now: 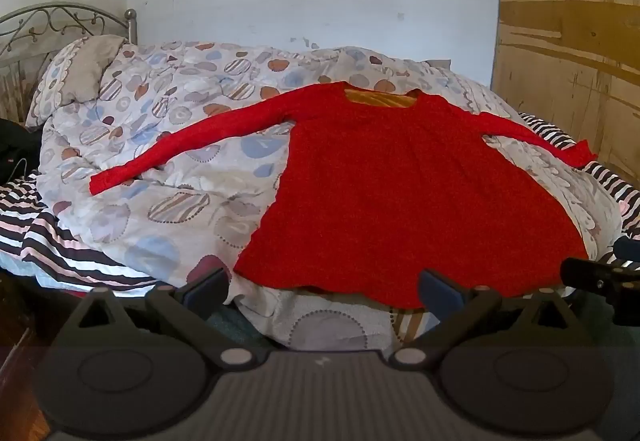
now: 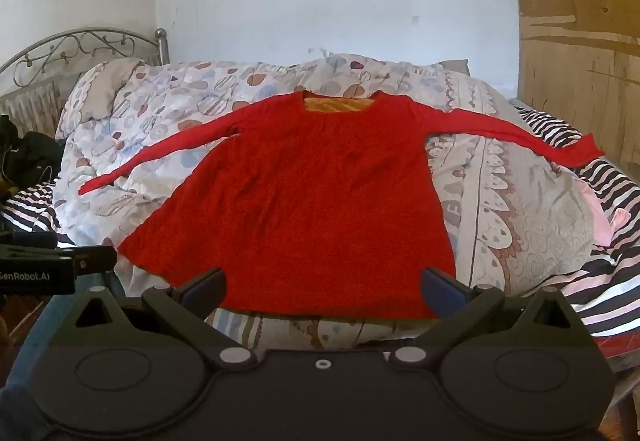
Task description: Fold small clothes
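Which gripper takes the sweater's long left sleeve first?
Probably left. The left gripper sits open at the hem nearer that sleeve; the right gripper is further right.

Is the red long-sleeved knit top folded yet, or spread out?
Spread out, unfolded: the red long-sleeved knit top lies flat on the patterned quilt, both sleeves stretched sideways, hem nearest the cameras.

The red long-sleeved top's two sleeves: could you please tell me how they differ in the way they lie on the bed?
The sleeve on the picture's left ends on the patterned quilt; the sleeve on the picture's right reaches past it onto the striped sheet. The left one tapers to a narrow, flat cuff; the right one ends in a wider, bunched cuff. Both belong to the red long-sleeved top, lie spread outward and are unfolded.
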Motion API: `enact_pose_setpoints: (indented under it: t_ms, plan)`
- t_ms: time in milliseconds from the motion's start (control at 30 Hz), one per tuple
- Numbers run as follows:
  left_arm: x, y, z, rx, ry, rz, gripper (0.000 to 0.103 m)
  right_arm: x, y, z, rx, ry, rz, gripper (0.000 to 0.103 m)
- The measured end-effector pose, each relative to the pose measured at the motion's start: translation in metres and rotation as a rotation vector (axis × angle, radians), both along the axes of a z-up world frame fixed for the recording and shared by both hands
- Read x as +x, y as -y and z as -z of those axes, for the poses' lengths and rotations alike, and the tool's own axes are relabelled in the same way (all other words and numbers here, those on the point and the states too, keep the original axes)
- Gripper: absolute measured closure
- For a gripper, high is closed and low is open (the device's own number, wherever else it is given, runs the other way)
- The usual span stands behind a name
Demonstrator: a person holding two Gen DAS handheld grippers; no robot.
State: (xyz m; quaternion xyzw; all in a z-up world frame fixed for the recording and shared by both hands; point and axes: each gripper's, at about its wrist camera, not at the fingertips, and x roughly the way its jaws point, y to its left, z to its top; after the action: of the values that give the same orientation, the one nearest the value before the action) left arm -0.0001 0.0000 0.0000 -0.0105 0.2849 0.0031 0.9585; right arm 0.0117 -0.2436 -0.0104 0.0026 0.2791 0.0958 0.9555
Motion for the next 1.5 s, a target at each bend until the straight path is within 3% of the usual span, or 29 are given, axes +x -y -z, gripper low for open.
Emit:
enact_pose_setpoints:
  t_ms: [1500]
  plan:
    - [-0.007,0.0,-0.007,0.019,0.006,-0.004,0.0,0.0,-0.001,0.0,-0.003,0.003,-0.006,0.0]
